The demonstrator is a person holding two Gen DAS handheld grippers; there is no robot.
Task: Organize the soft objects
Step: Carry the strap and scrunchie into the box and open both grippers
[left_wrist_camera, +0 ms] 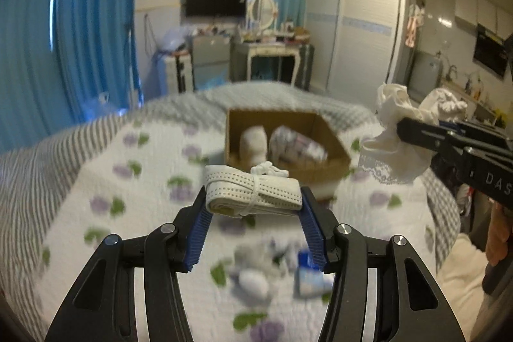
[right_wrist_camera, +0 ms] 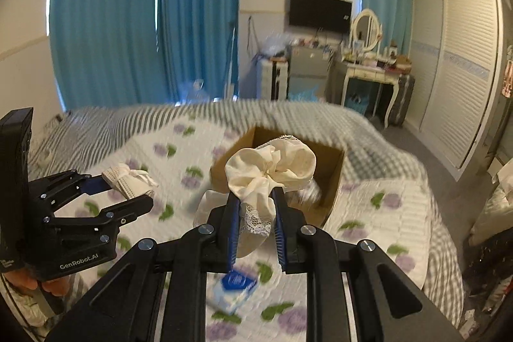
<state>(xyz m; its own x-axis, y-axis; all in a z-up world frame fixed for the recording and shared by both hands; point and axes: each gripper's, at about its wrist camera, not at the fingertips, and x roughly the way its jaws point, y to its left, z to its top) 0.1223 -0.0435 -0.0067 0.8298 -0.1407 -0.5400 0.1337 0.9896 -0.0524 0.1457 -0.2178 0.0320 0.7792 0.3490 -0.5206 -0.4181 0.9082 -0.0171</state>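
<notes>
Motion is smearing the bed [left_wrist_camera: 96, 149] in both views, so the flowered quilt [right_wrist_camera: 368, 213] and the small things lying on it are reading only as blobs. One blue-and-white packet [right_wrist_camera: 235, 289] is lying below the right gripper; next to it in the left view, a grey-white lump [left_wrist_camera: 253, 271] is too blurred to name.

The left gripper [left_wrist_camera: 253, 197] is clamping one folded white bundle [left_wrist_camera: 253, 193], tied round with a white string, and holding it in the air above the quilt, short of the cardboard box [left_wrist_camera: 323, 130].

The right gripper [right_wrist_camera: 256, 210] is pinching one cream sock with a lace cuff [right_wrist_camera: 269, 169], its bunched top billowing out above the fingertips and covering part of the box [right_wrist_camera: 333, 169] behind it.

Inside the box, two rolled soft items are showing: one pale roll [left_wrist_camera: 255, 143] and one patterned roll [left_wrist_camera: 296, 145], both soft-edged, their lower parts cut off by the near wall.
</notes>
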